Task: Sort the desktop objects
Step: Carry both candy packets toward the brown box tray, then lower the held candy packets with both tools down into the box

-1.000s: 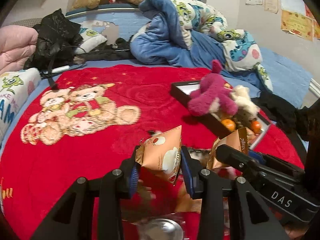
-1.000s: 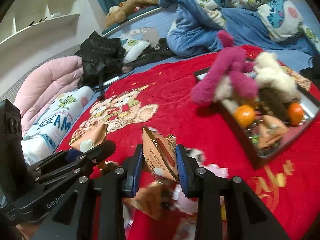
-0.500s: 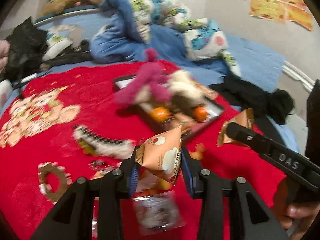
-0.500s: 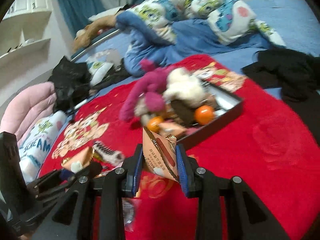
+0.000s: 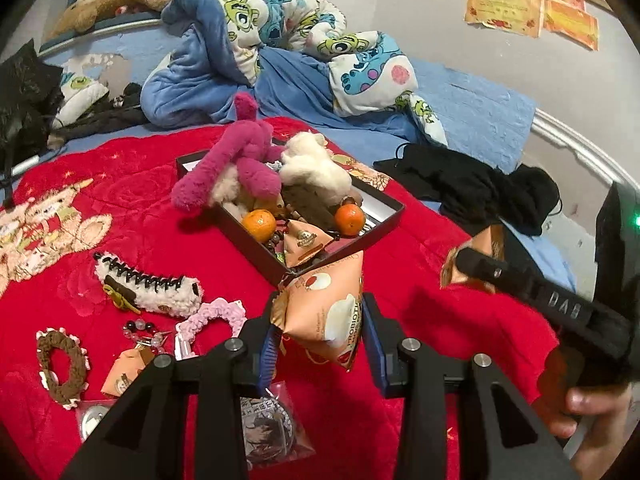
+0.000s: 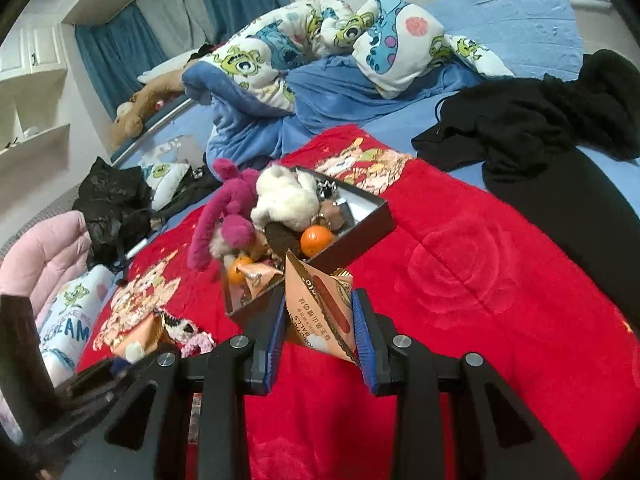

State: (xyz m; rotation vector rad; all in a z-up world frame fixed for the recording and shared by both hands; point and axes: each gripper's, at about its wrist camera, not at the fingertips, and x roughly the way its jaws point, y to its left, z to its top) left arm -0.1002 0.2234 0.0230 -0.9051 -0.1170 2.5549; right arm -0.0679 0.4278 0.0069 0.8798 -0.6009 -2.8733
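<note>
My left gripper point(image 5: 320, 334) is shut on an orange triangular snack packet point(image 5: 324, 312), held just short of the black box's near corner. My right gripper point(image 6: 318, 320) is shut on a second orange snack packet point(image 6: 320, 308), also close to the black box point(image 6: 360, 228). The box point(image 5: 256, 248) sits on the red blanket and holds a pink plush point(image 5: 240, 160), a white plush point(image 5: 316, 168), two oranges point(image 5: 259, 224) and another packet point(image 5: 306, 246). The right gripper also shows at the right of the left wrist view point(image 5: 472, 264).
Loose on the red blanket point(image 5: 400, 256) at the left are a fuzzy hair claw point(image 5: 148, 292), a pink scrunchie point(image 5: 212, 320), a brown scrunchie point(image 5: 62, 364), beads, a small packet point(image 5: 124, 372) and a bagged item point(image 5: 272, 424). Black clothes point(image 6: 532, 120) and blue bedding lie behind.
Both grippers have swung right and forward with their packets, from the loose items toward the black box, which now sits closer and more central in both views.
</note>
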